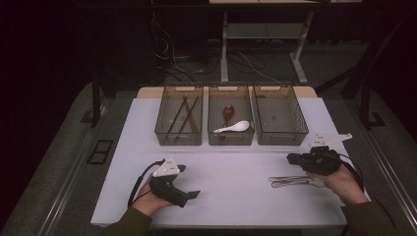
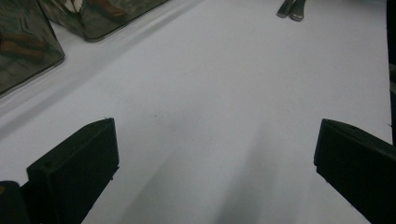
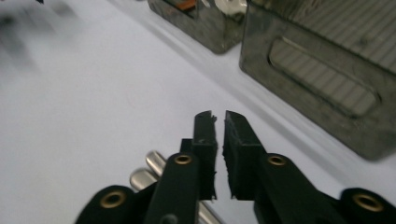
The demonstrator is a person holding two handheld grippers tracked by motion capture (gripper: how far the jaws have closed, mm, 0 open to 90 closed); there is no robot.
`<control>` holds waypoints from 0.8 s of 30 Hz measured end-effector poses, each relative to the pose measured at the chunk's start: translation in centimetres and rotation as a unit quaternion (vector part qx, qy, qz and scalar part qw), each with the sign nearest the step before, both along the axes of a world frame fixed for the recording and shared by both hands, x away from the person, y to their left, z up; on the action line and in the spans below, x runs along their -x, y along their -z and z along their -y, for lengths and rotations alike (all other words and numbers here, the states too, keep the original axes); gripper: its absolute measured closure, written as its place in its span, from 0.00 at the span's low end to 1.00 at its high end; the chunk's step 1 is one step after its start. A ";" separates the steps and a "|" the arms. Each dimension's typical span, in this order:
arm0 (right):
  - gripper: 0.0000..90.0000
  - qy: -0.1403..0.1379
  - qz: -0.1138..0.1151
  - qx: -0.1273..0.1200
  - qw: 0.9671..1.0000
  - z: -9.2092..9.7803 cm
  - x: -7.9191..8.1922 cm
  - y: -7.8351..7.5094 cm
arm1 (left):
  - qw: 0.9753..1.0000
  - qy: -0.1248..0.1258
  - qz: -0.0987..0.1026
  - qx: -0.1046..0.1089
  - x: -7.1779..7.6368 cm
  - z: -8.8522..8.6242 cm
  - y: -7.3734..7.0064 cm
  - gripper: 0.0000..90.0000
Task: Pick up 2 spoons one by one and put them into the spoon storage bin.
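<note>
The right gripper [image 1: 295,159] is held with its jaws pressed nearly together on nothing, just above the metal cutlery [image 1: 293,181], which lies on the white table [image 1: 236,172] at about 4 o'clock, apart from the three bins. The left gripper [image 1: 189,182] rests at 8 o'clock with jaws spread wide. If the thin handles are approached with jaws this narrow, they could be pushed aside or only one could be caught. The empty bin [image 1: 280,115] at 1 o'clock could also be knocked.
</note>
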State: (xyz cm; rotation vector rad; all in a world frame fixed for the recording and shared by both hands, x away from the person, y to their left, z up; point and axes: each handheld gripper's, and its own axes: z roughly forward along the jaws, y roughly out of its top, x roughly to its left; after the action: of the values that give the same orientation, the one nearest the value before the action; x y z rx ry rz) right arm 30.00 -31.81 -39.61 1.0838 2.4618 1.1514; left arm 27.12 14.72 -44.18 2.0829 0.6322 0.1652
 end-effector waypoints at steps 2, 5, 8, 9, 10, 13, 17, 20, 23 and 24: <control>0.99 0.004 0.000 0.008 1.000 0.6 0.2 0.3 | 1.000 0.001 0.000 -0.002 0.0 0.0 0.0 0.00; 0.99 0.009 -0.008 0.013 1.000 1.4 0.3 0.6 | 1.000 0.001 0.000 -0.002 0.0 0.0 0.0 0.00; 0.99 0.014 -0.015 0.028 0.999 2.2 0.4 1.1 | 1.000 0.000 0.000 -0.001 0.0 0.0 0.0 0.00; 0.99 0.017 -0.018 0.033 0.999 2.4 0.5 1.3 | 1.000 0.000 0.000 -0.001 0.0 0.0 0.0 0.00; 0.99 0.018 -0.020 0.037 0.999 2.6 0.5 1.4 | 1.000 0.001 0.000 -0.002 0.0 0.0 0.0 0.00; 0.99 0.025 -0.031 0.058 0.998 3.3 0.7 2.0 | 1.000 0.001 0.000 -0.002 0.0 0.0 0.0 0.00; 0.99 0.034 -0.043 0.071 0.996 4.0 0.9 2.5 | 1.000 0.001 0.001 -0.003 0.0 0.0 0.0 0.00; 0.99 0.037 -0.050 0.078 0.995 4.5 1.1 2.8 | 1.000 0.000 0.000 -0.003 0.0 0.0 0.0 0.00; 0.99 0.040 -0.053 0.087 0.994 4.9 1.3 3.1 | 1.000 0.000 0.000 -0.003 0.0 0.0 0.0 0.00; 0.99 0.040 -0.055 0.089 0.994 5.0 1.3 3.2 | 1.000 -0.001 0.000 -0.003 0.0 0.0 0.0 0.00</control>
State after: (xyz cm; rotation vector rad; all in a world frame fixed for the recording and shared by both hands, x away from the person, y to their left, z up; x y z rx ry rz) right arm 28.69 -36.85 -42.77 1.2106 2.5197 0.8519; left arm 27.11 14.73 -44.22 2.0878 0.6344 0.1669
